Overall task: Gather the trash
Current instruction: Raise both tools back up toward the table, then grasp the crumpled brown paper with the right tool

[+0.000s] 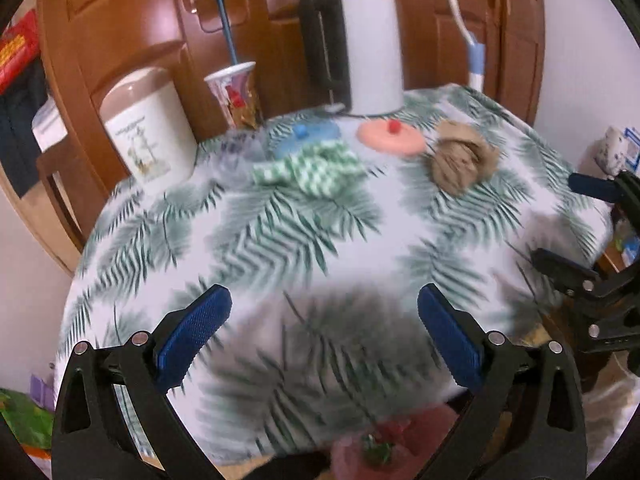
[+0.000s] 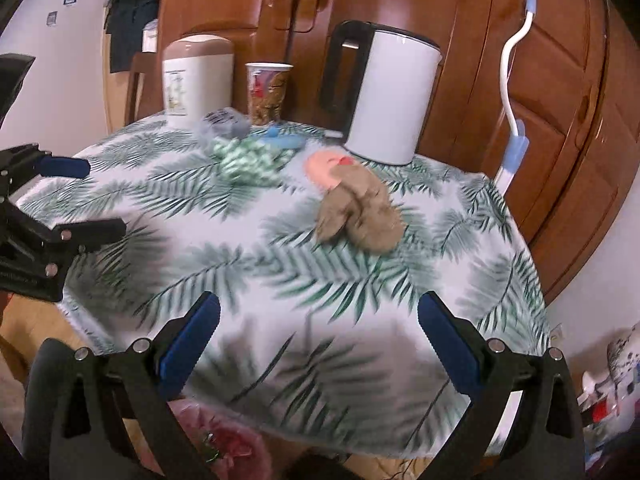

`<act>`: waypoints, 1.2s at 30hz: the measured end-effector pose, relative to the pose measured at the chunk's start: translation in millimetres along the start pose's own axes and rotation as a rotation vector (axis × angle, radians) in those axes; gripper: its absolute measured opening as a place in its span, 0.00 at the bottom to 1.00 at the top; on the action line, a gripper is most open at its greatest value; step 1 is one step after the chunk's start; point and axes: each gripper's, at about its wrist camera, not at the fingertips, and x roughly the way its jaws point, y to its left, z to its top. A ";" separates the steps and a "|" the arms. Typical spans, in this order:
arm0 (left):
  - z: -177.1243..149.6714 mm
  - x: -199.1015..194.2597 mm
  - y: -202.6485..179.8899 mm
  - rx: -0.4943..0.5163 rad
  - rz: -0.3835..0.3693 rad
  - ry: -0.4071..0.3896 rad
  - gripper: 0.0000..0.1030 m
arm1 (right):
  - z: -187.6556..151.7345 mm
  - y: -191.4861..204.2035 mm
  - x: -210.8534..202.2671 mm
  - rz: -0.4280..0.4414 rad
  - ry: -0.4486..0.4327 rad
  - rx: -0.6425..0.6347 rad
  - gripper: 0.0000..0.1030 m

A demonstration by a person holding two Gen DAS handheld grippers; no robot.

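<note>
Brown crumpled paper wad – leaf-print tablecloth – both tongs agape

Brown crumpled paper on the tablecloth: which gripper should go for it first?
Probably the right gripper. It is open and the brown crumpled paper lies almost straight ahead of it. For the left gripper, also open, the paper sits off to its right, with the green checked wad more in line.

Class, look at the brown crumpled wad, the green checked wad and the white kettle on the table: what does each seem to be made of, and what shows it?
Brown crumpled wad: likely matte paper; stiff creases hold its shape.
Green checked wad: thin printed paper or cloth; blur leaves it open.
White kettle: smooth painted metal or plastic body with a soft sheen and a black, probably plastic, handle.
</note>
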 end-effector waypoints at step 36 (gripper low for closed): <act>115.3 127.3 19.5 -0.103 -0.036 -0.001 0.85 | 62.0 -33.9 130.7 0.031 0.152 0.028 0.54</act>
